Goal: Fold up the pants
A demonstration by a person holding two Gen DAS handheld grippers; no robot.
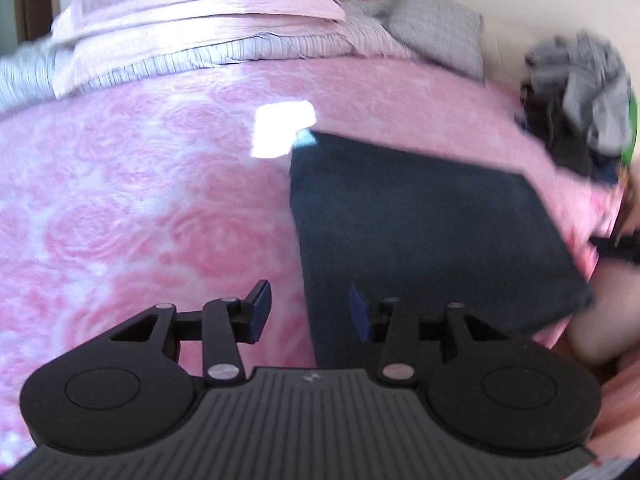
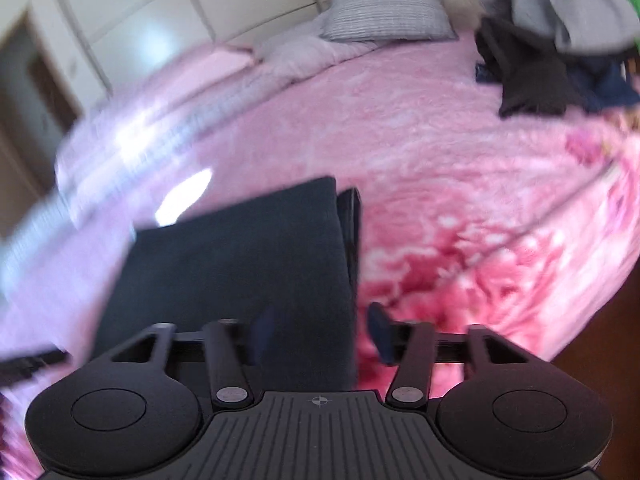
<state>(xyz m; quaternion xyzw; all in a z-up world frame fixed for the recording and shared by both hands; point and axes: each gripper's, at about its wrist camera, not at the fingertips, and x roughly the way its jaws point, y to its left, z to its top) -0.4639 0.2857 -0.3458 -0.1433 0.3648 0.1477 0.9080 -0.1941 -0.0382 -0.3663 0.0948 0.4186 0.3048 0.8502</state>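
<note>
Dark navy pants (image 1: pixel 420 224) lie folded flat into a rectangle on the pink rose-patterned bedspread (image 1: pixel 140 220). My left gripper (image 1: pixel 310 314) hovers open over the near left edge of the pants, one pad above the bedspread and the other above the cloth, with nothing pinched. In the right wrist view the same pants (image 2: pixel 240 264) show a second layer along their right edge. There my right gripper (image 2: pixel 322 330) stands open over that near right edge, gripping nothing. Both views are motion-blurred.
A heap of grey and dark clothes (image 2: pixel 552 20) sits at the far right of the bed. A grey pillow (image 2: pixel 384 4) and folded pink bedding (image 1: pixel 192 28) lie at the head. White cupboards (image 2: pixel 160 12) stand behind. The bed's edge drops to dark floor (image 2: pixel 600 340).
</note>
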